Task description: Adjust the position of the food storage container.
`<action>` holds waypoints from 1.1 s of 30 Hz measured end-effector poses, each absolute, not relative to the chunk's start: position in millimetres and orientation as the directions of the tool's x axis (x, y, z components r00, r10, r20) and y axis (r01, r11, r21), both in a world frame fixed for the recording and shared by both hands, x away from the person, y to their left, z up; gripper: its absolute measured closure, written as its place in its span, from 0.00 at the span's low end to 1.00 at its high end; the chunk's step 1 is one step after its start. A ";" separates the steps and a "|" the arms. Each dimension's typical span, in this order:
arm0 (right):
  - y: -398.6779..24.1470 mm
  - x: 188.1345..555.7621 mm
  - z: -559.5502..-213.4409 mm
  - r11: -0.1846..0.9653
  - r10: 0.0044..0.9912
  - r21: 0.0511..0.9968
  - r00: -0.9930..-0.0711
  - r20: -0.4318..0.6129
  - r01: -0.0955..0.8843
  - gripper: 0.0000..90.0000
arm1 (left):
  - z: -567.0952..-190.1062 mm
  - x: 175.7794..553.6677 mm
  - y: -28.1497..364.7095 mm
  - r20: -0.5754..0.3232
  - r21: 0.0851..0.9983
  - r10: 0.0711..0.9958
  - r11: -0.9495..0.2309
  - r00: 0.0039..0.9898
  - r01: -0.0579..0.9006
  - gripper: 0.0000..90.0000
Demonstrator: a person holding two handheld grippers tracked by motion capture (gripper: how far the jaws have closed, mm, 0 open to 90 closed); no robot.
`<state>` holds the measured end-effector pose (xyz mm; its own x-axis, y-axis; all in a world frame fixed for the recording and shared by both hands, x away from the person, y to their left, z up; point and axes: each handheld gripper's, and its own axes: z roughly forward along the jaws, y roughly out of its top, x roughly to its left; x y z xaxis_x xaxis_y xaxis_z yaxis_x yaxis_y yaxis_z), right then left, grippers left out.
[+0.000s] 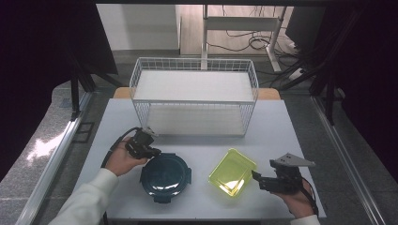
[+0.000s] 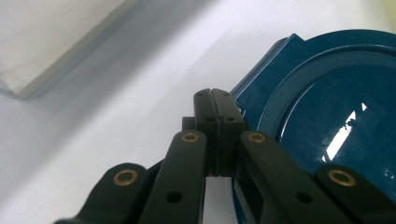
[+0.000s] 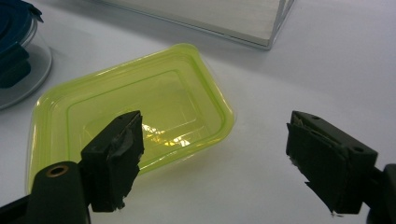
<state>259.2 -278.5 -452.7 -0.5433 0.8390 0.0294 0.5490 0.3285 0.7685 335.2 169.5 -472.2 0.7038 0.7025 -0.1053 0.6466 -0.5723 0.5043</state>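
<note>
A round dark-blue container with a clip lid (image 1: 165, 176) sits on the white table at front left. My left gripper (image 1: 154, 152) is at its upper left rim, held by a hand in a white sleeve. In the left gripper view the pads (image 2: 215, 100) are pressed together with nothing between them, right beside a clip tab of the blue lid (image 2: 327, 112). A translucent yellow-green rectangular container (image 1: 232, 172) lies at front right. My right gripper (image 1: 257, 180) rests just right of it, and its jaws (image 3: 219, 158) stand wide apart over the bare table by the yellow-green container's (image 3: 130, 112) corner.
A white wire two-level rack (image 1: 195, 96) stands at the back middle of the table; its base edge (image 3: 210, 14) is in the right gripper view. The blue container (image 3: 14, 42) lies left of the yellow one. Table edges run close in front of both hands.
</note>
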 end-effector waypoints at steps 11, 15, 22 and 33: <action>-270.7 264.2 -447.8 0.322 0.828 0.785 -0.560 0.038 0.529 0.21 | -474.2 321.0 158.6 -0.148 0.520 0.692 -0.553 0.706 0.651 1.00; -271.4 260.6 -448.4 0.328 0.822 0.785 -0.568 0.036 0.526 0.21 | -474.5 318.5 156.1 -0.150 0.524 0.691 -0.551 0.707 0.649 1.00; -272.0 264.0 -445.1 0.314 0.829 0.796 -0.558 0.036 0.517 0.21 | -476.2 315.1 155.2 -0.178 0.534 0.679 -0.541 0.712 0.650 1.00; -271.2 264.5 -439.7 0.309 0.825 0.810 -0.565 0.032 0.498 0.20 | -466.8 297.0 171.6 -0.143 0.614 0.741 -0.453 0.656 0.646 1.00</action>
